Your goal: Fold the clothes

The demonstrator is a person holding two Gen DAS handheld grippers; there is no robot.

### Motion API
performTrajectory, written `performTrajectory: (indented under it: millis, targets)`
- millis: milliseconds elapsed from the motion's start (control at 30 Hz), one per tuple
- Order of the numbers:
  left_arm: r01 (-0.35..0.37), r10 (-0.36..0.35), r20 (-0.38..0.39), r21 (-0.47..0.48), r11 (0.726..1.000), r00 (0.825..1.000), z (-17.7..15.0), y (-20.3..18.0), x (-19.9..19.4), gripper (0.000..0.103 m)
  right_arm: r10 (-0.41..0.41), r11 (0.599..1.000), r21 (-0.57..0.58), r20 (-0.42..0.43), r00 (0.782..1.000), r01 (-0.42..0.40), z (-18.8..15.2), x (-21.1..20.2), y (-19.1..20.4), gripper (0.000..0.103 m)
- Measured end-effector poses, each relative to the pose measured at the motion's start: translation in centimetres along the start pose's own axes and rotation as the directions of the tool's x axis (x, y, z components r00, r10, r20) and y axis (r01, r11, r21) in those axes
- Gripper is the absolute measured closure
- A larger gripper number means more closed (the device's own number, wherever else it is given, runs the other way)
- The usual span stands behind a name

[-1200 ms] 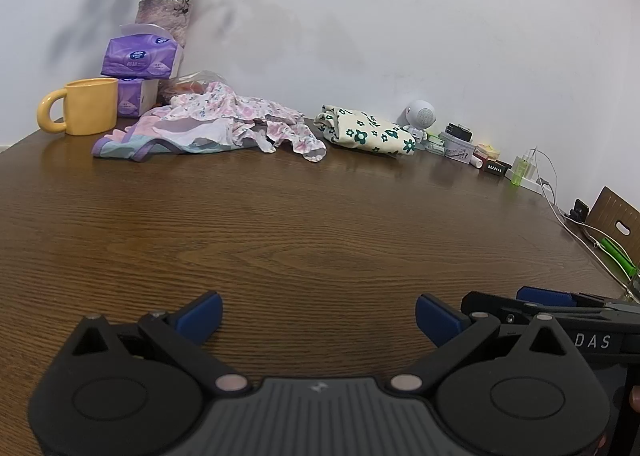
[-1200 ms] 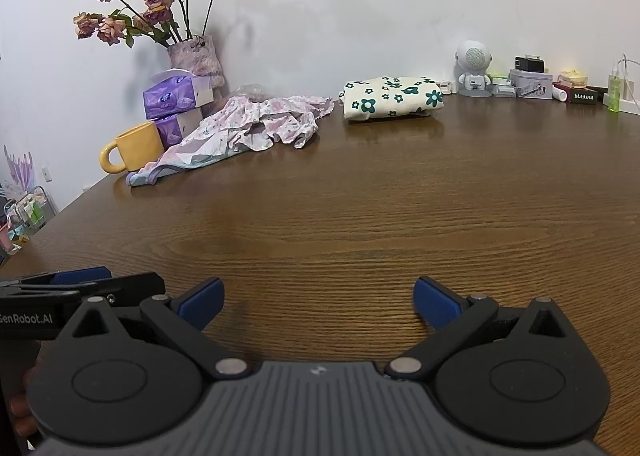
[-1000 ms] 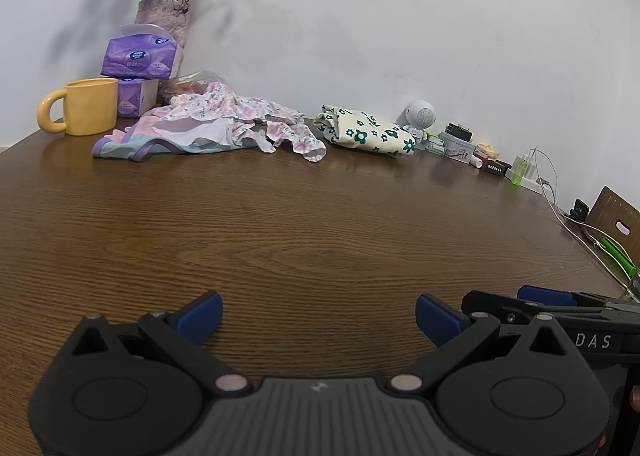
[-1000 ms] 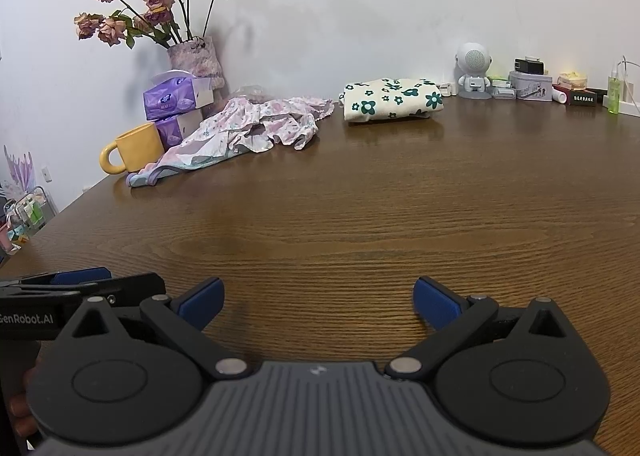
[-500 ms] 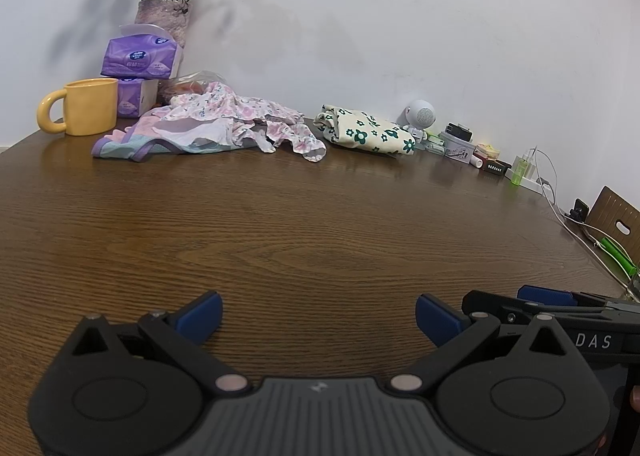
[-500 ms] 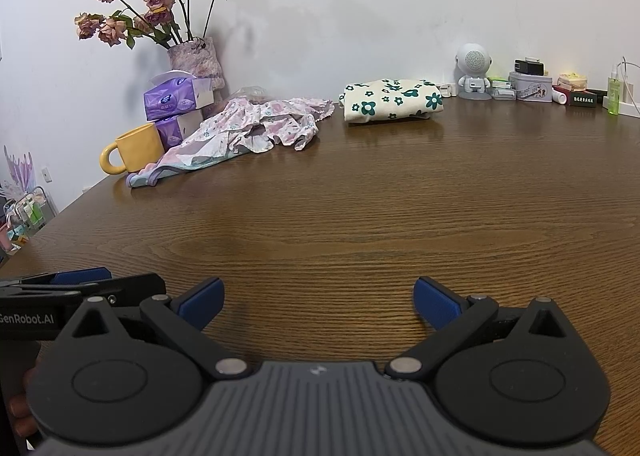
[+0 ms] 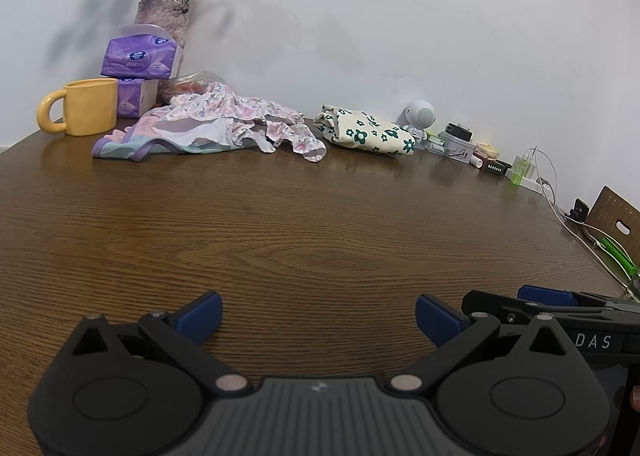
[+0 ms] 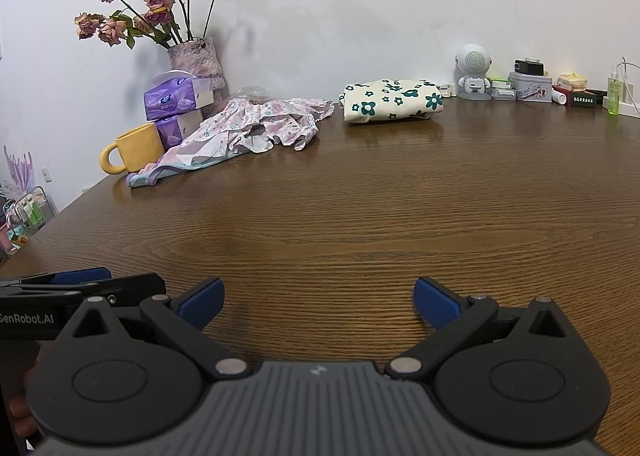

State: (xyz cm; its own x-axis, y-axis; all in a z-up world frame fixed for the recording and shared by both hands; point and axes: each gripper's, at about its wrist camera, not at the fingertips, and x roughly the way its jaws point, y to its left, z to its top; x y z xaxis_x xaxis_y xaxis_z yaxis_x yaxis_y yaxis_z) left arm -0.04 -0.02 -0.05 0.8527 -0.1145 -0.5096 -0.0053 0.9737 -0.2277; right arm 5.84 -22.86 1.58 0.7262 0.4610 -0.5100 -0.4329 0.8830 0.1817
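Left tongs [image 7: 318,316] and right tongs [image 8: 318,302] hover spread wide and empty above the table [image 8: 360,216], well short of the crumpled floral garment [image 8: 248,126] and folded flowered cloth [image 8: 392,100].

Crumpled garment [image 7: 224,124] left of folded garment [image 7: 368,132]

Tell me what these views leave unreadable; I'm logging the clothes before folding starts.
- Crumpled pink floral garment: what kind of garment, folds hide its shape, both views.
- Clear bag behind it: contents, covered by the garment.
- Folded flower-print cloth: underside, resting on the table.
- Black box: label too small.
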Motion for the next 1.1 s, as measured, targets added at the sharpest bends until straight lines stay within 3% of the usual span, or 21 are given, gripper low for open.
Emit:
performTrajectory:
  millis: [1100]
  targets:
    - [-0.003,0.003,-0.001,0.001,1.0,1.0,-0.19,0.03,0.4,0.0,0.0,1.0,-0.004,-0.007,1.0,0.0,0.03,0.08,-0.04,0.0]
